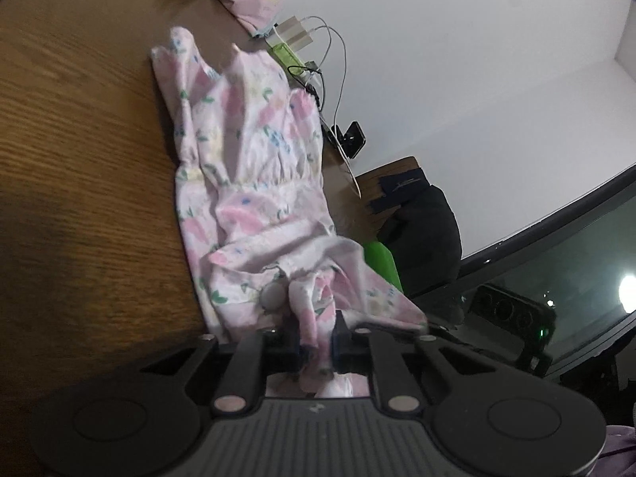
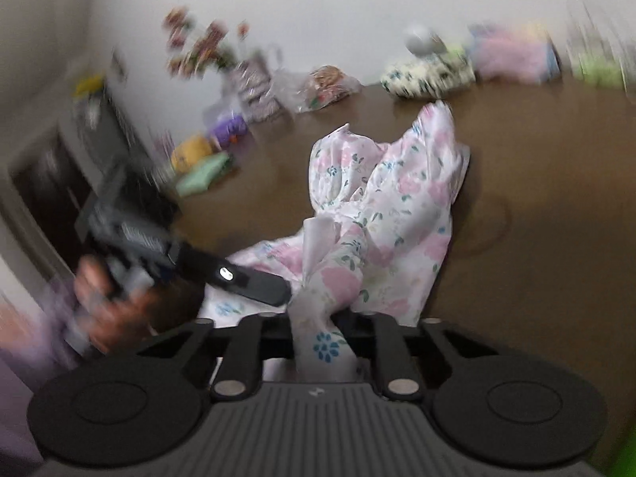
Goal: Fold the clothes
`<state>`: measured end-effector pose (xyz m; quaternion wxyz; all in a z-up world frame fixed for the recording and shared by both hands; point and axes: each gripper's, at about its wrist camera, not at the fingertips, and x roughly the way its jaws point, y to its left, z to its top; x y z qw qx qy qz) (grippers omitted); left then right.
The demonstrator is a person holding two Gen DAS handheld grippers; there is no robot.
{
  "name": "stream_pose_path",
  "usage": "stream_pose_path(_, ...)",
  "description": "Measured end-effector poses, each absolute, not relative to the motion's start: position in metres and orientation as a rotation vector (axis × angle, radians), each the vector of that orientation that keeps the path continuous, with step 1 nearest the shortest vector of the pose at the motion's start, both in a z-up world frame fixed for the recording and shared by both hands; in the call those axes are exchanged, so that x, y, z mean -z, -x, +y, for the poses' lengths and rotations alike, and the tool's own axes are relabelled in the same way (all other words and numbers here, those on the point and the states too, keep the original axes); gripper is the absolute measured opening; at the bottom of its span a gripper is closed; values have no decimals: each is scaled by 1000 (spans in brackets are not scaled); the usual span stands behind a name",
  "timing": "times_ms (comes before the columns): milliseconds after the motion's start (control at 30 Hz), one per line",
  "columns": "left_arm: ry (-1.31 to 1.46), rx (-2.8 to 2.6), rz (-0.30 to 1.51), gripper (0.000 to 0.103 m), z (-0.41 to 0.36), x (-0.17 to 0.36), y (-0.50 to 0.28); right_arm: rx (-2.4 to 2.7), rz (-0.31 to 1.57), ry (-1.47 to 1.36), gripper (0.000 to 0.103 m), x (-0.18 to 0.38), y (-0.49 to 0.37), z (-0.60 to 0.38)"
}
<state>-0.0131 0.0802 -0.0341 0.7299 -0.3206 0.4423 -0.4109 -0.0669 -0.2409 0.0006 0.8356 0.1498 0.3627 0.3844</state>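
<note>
My left gripper (image 1: pixel 316 342) and right gripper (image 2: pixel 318 330) each pinch a bunched fold of the thin, crumpled floral dress (image 1: pixel 246 183) on the wood-grain table (image 1: pixel 79 159). Motion blur smears the clutter behind it in my right view.

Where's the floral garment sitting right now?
In both wrist views the floral garment lies bunched on the brown wooden table, its near end clamped in the left gripper and the right gripper.

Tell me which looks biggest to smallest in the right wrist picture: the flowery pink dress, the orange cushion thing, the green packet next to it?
1. Flowery pink dress, by far the biggest.
2. Orange cushion and green packet: they look about alike, and both are blurred, so I won't rank them.
</note>
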Motion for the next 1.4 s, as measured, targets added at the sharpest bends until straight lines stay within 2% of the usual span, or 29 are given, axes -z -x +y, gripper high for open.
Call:
stream_pose_path(100, 696, 913, 958, 28, 85, 33, 17, -849, 811, -502, 12, 1, 65, -254)
stream_pose_path(267, 623, 846, 940, 26, 82, 24, 22, -746, 932, -714, 13, 26, 57, -263)
stream_pose_path(333, 602, 812, 946, 20, 76, 23, 22, -661, 921, -640, 17, 26, 60, -261)
stream_pose_path(400, 597, 804, 949, 17, 75, 23, 22, -633, 827, -484, 24, 7, 71, -257)
stream_pose_path(500, 609, 799, 953, 14, 75, 24, 21, -557, 645, -207, 27, -22, 90, -248)
stream_pose_path(567, 611, 800, 955, 14, 74, 25, 20, -546, 562, -112, 26, -32, 95, -244)
stream_pose_path(667, 614, 801, 959, 15, 73, 26, 19, -593, 497, -65, 17, -38, 93, -238)
stream_pose_path(833, 622, 783, 948, 15, 72, 23, 22, -615, 583, 20, 12, -17, 75, -208)
stream_pose_path(933, 570, 766, 895, 24, 78, 11, 32, -572, 658, 41, 11, 0, 66, -199)
stream_pose_path(967, 529, 764, 862, 36, 80, 3, 38, -568, 666, 23, 11, -1, 65, -200)
stream_pose_path(1000, 469, 765, 819, 53, 80, -7, 48, -564, 674, 5, 11, -1, 64, -201)
stream_pose_path(1033, 409, 766, 783, 62, 77, -16, 58, -560, 681, -9, 11, -2, 64, -201)
stream_pose_path(1067, 336, 766, 747, 77, 73, -24, 69, -555, 688, -15, 11, -2, 64, -200)
stream_pose_path(1100, 245, 763, 707, 81, 66, -30, 82, -551, 697, -19, 11, -1, 65, -200)
stream_pose_path(1233, -83, 800, 529, 81, 40, -40, 137, -547, 742, -33, 11, -3, 63, -199)
stream_pose_path(1400, -507, 868, 320, 82, 10, -22, 194, -538, 773, -8, 11, -7, 66, -190)
